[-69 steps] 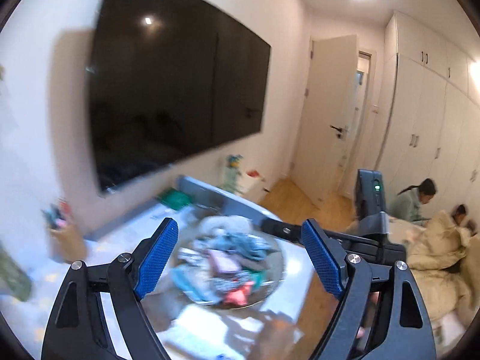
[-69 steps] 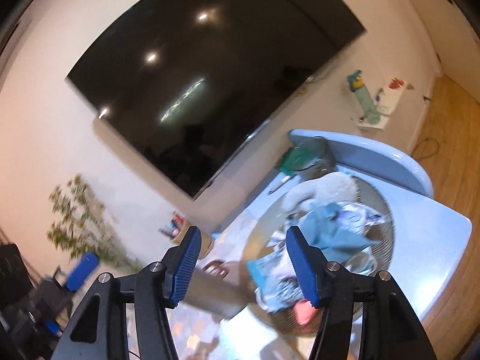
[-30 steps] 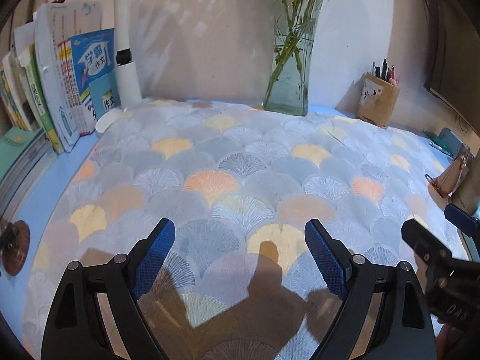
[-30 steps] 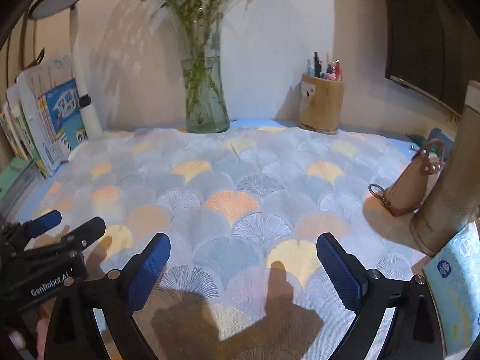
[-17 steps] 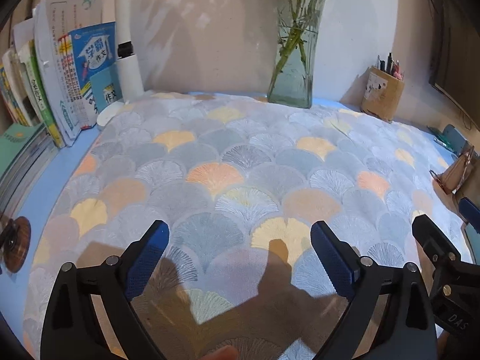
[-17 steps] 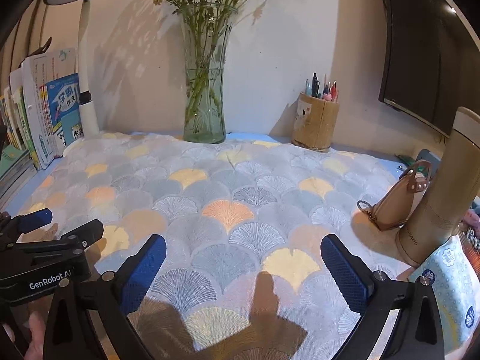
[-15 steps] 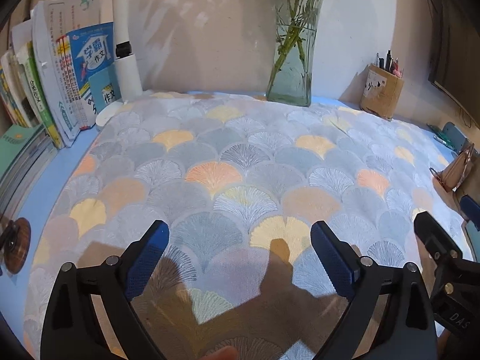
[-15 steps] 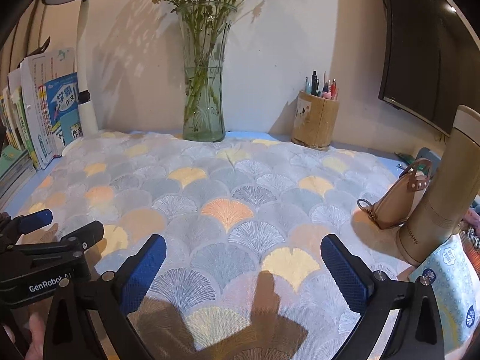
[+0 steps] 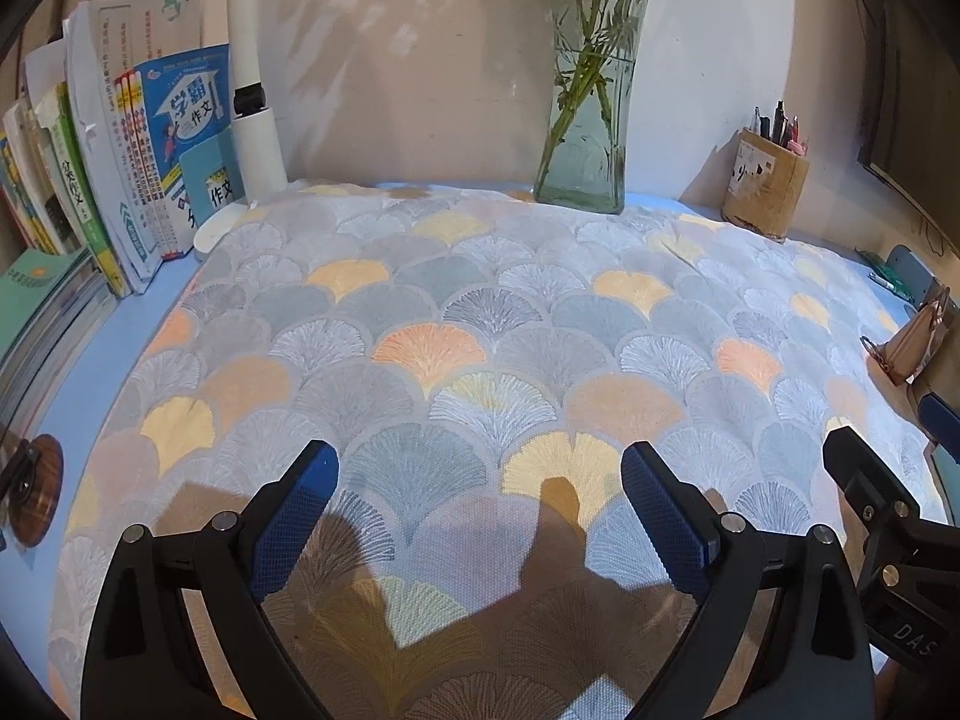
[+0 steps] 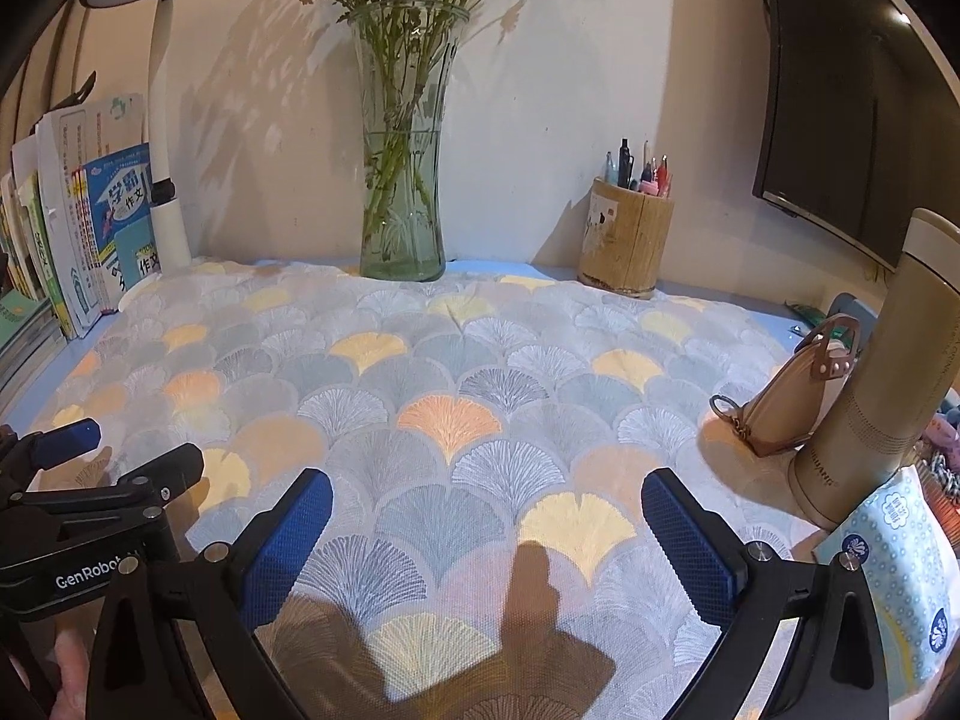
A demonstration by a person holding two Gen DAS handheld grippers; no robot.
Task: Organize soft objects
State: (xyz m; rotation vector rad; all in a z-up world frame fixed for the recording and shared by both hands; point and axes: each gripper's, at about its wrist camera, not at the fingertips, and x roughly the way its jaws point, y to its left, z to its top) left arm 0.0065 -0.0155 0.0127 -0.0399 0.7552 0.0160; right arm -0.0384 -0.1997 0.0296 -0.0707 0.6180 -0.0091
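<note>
Both your left gripper [image 9: 480, 510] and right gripper [image 10: 486, 534] hang wide and empty over the bare patterned cloth [image 10: 456, 384], while the soft things [image 10: 942, 438] peek in at far right, beyond the flask [image 10: 876, 396], nearest your right hand.

I see the soft objects [image 10: 942, 450] only as a bit of pink and striped fabric at my desk's far right edge, behind the tissue pack [image 10: 900, 564]; most of them are cut off.
</note>
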